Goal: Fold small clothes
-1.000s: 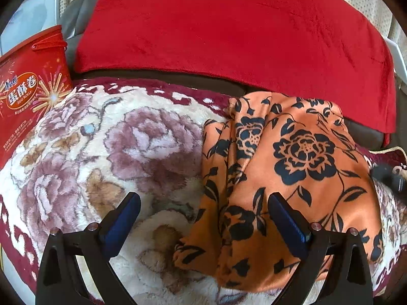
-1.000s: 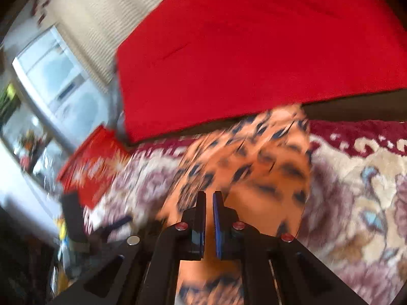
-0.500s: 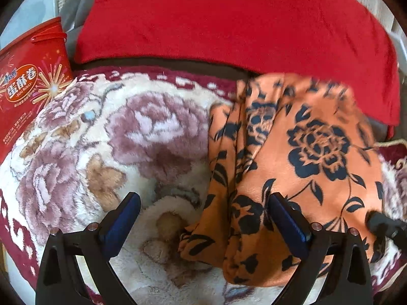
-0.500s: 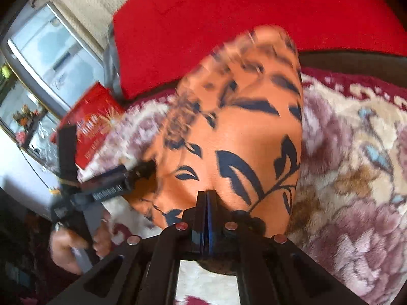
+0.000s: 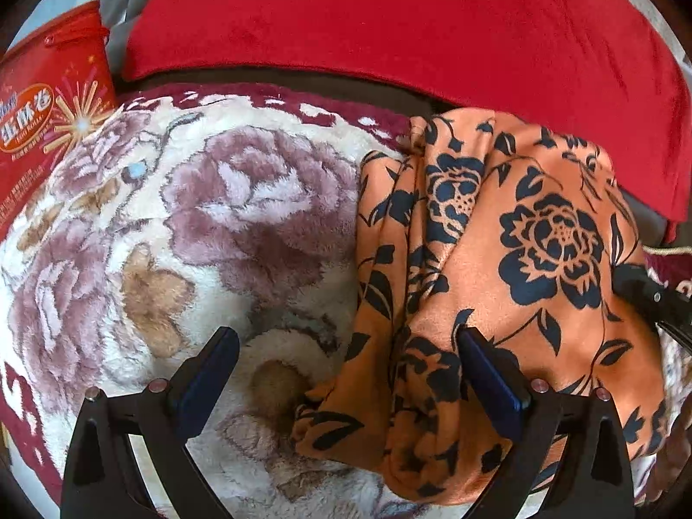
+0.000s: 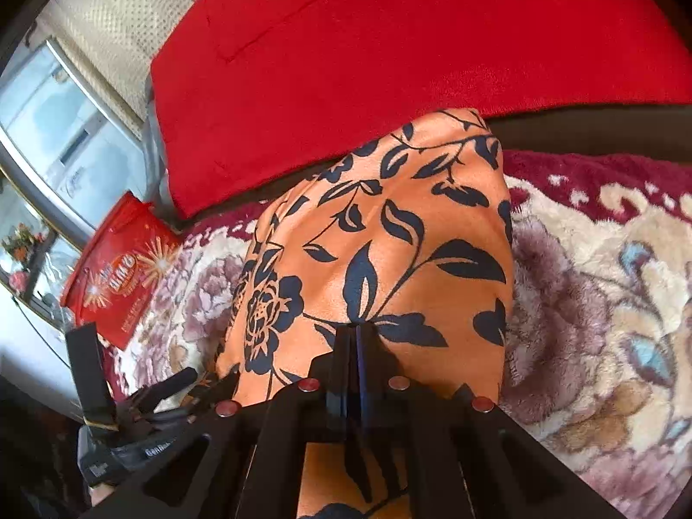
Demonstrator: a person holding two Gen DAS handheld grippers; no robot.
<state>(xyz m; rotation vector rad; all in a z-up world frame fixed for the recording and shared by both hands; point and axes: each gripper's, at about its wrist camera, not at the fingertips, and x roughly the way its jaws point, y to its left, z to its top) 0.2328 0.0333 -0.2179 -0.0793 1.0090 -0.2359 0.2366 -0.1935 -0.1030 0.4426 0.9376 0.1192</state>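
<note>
Left wrist: red box [image 5: 47,99] beside blanket [image 5: 181,225]

bright daylight, sharp centre, fisheye-warped dark edges.

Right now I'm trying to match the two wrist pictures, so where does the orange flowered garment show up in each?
Left wrist view: the orange flowered garment fills the right half, lying on the floral blanket.
Right wrist view: the garment runs up the centre from the right gripper, shut on its near edge.
Shared landmark: the red snack bag, left of the garment in both.
</note>
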